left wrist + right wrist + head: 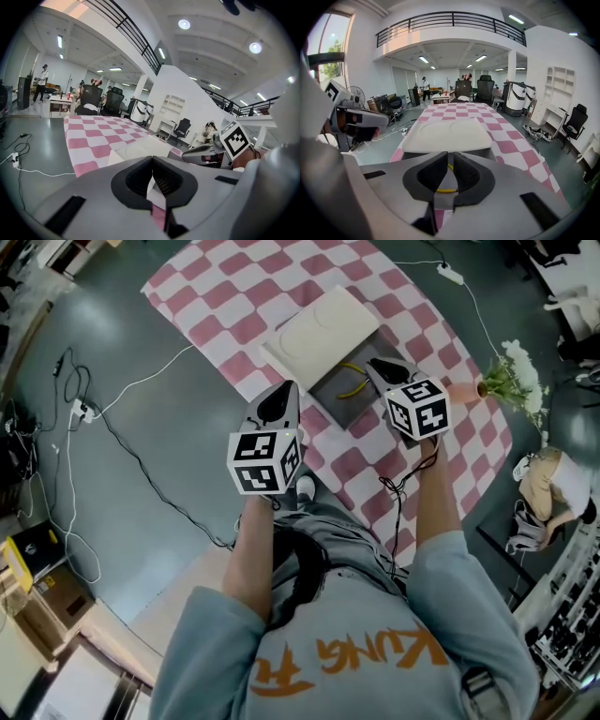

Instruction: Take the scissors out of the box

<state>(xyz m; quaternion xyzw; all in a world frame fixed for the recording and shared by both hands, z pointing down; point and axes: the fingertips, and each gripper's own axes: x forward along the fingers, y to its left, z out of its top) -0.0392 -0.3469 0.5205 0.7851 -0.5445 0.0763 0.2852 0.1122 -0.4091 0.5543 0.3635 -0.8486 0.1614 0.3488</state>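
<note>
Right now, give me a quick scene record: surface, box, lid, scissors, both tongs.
surface: pink-and-white checked cloth on a grey floor
box: grey, open, on the cloth
lid: white, lying just beyond the box
scissors: yellow handles, inside the box
left tongs: tips together, nothing between them, near the box's left corner
right tongs: slightly apart, over the box, yellow handle visible through the gap, not gripped
task status: scissors not yet out

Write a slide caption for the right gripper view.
Right gripper, jaws slightly apart, above yellow-handled scissors in the open box.
</note>
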